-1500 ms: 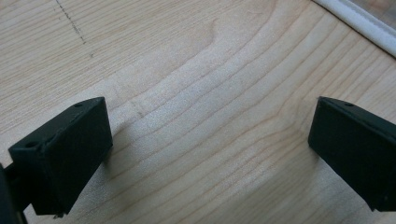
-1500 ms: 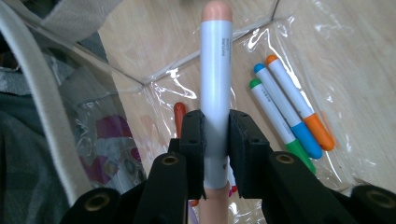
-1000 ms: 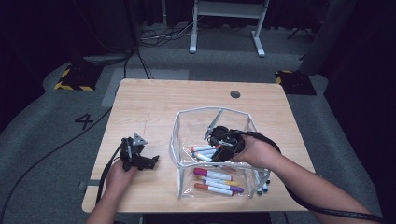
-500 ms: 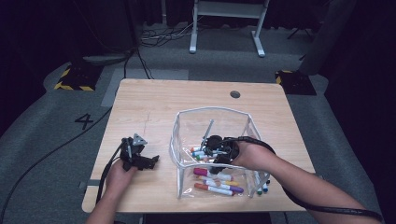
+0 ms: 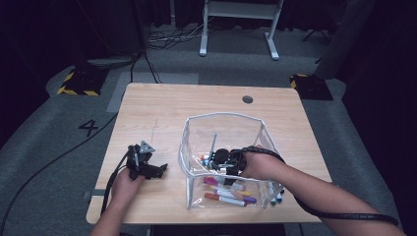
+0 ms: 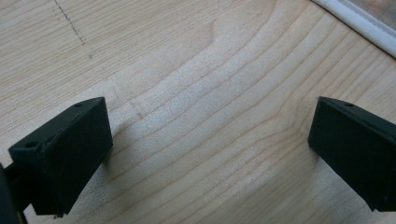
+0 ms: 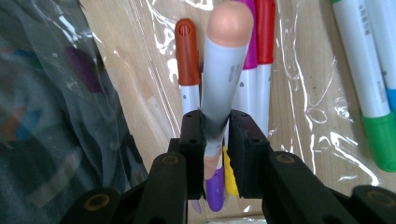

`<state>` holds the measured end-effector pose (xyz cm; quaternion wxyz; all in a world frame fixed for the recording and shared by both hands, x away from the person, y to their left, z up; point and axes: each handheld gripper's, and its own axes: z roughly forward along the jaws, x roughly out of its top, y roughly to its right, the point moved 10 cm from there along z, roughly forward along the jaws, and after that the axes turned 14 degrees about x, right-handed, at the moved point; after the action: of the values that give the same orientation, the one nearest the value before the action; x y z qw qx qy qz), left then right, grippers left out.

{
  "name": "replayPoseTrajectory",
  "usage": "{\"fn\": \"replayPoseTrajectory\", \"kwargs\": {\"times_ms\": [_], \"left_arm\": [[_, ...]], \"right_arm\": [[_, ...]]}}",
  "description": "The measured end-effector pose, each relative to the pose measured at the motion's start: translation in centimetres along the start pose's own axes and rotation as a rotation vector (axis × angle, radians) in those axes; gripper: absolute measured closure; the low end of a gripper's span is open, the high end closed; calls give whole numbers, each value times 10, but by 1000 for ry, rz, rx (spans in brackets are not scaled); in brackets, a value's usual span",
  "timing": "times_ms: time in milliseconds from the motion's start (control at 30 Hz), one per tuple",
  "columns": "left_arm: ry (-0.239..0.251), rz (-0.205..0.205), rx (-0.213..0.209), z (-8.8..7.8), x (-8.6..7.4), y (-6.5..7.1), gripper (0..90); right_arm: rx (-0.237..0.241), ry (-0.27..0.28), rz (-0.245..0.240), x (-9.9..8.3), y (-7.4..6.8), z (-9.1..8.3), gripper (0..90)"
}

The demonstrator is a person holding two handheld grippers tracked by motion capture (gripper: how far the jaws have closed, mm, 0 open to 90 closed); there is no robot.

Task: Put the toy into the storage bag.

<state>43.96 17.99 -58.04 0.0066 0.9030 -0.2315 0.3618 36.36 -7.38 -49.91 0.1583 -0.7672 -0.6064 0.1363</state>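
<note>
Holding a peach-capped marker (image 7: 223, 70) inside the clear plastic bag (image 5: 194, 130), the right gripper (image 7: 215, 135) pinches its grey barrel between both jaws.

Small dark print runs along that barrel, too blurred to read; under it lie markers with brown (image 7: 187, 51), magenta and red caps, and green-capped ones (image 7: 380, 135) off to the side. Farther left on the wooden table (image 5: 162, 108), the left gripper (image 5: 158, 170) rests with jaws spread wide over bare wood. On the grey floor beyond is a painted "4" (image 5: 88, 128).
</note>
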Motion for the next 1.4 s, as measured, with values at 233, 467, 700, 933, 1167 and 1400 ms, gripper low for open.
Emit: {"fn": "replayPoseTrajectory", "kwargs": {"times_ms": [233,467,700,933,1167,1400], "left_arm": [[-1,4,0,0,0,0,0],[-2,-2,-1,0,0,0,0],[-2,5,1,0,0,0,0],[0,3,1,0,0,0,0],[0,2,1,0,0,0,0],[-2,6,1,0,0,0,0]], "right_arm": [[-10,23,16,-2,6,0,503],[-78,302,23,8,-1,-58,470],[-132,507,20,-8,-15,-110,478],[-174,635,62,-42,-17,-143,487],[-198,743,118,-83,-12,-163,485],[-211,803,209,-122,2,-168,477]]}}
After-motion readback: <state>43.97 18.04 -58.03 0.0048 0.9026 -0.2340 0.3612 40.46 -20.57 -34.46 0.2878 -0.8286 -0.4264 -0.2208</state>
